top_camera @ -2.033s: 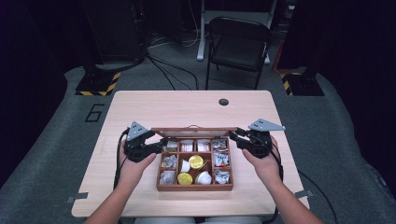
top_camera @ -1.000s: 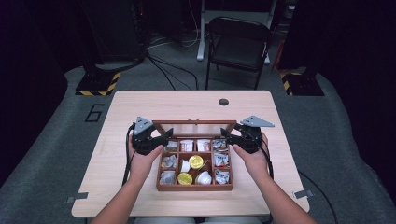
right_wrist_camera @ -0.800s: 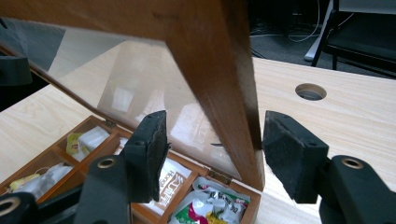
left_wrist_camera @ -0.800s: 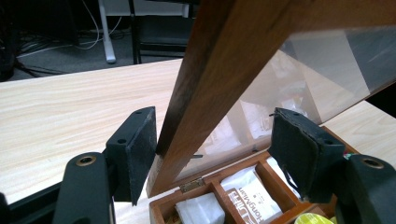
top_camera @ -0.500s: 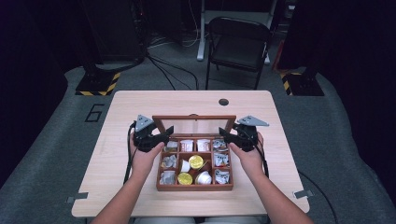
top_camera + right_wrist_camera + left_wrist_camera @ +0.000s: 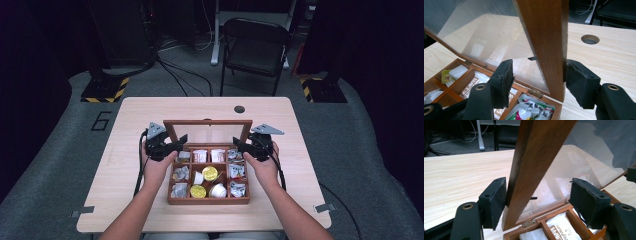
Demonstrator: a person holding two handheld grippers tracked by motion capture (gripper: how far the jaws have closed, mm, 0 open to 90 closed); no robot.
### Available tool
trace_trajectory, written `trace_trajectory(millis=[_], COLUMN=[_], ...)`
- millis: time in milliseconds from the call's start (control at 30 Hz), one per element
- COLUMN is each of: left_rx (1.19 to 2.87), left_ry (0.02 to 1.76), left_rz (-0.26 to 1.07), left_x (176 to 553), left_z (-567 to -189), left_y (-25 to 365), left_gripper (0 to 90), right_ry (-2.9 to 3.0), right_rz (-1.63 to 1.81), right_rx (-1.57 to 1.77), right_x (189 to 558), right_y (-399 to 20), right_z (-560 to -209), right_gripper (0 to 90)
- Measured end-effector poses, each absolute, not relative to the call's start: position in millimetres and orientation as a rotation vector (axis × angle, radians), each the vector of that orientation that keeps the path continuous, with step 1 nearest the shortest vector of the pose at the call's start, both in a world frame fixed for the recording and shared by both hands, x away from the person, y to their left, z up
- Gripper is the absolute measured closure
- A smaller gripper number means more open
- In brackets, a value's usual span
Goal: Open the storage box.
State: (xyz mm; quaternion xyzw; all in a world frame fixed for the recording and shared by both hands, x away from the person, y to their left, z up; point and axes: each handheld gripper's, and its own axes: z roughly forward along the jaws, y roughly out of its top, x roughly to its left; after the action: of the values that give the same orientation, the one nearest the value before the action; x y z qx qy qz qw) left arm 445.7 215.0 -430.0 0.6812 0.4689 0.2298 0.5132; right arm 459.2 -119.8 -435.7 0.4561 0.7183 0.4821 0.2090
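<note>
Jaws of the left gripper [image 6: 539, 202] straddle the left side rail of the box's raised lid [image 6: 208, 131]; one pad lies against the wood, the other stands well clear of it, so they are released, having just been opening. On the right gripper [image 6: 537, 80] the jaws also bracket a side rail, one pad against the wood and the other off it over the pane, loose rather than clamped. From above, the left gripper [image 6: 165, 146] and right gripper [image 6: 252, 146] flank the wooden box [image 6: 208, 200], which sits mid-tabletop [image 6: 300, 125], its lid upright, its compartments holding packets and small cups.
</note>
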Motion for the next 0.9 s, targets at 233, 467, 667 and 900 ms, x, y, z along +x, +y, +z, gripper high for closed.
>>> trace_trajectory(millis=[233, 467, 667, 900], left_rx=[1.631, 1.654, 1.654, 1.672], left_ry=[1.132, 1.142, 1.15, 1.165], left_rz=[0.535, 0.522, 0.521, 0.514], left_x=[450.1, 454.1, 456.6, 461.6], left_z=[-440.4, -448.2, -451.5, -462.3], left_y=[216.2, 215.3, 214.2, 213.5], left_gripper=[29.8, 29.8, 29.7, 29.7], right_ry=[1.999, 2.005, 1.995, 1.994], right_rz=[1.331, 1.322, 1.322, 1.329], right_rx=[1.269, 1.283, 1.301, 1.323], right_x=[463.8, 467.0, 469.0, 471.9], right_y=[-118.0, -116.8, -116.5, -116.3], right_z=[-440.8, -449.5, -455.9, -460.9], right_gripper=[38.7, 38.4, 38.6, 38.4])
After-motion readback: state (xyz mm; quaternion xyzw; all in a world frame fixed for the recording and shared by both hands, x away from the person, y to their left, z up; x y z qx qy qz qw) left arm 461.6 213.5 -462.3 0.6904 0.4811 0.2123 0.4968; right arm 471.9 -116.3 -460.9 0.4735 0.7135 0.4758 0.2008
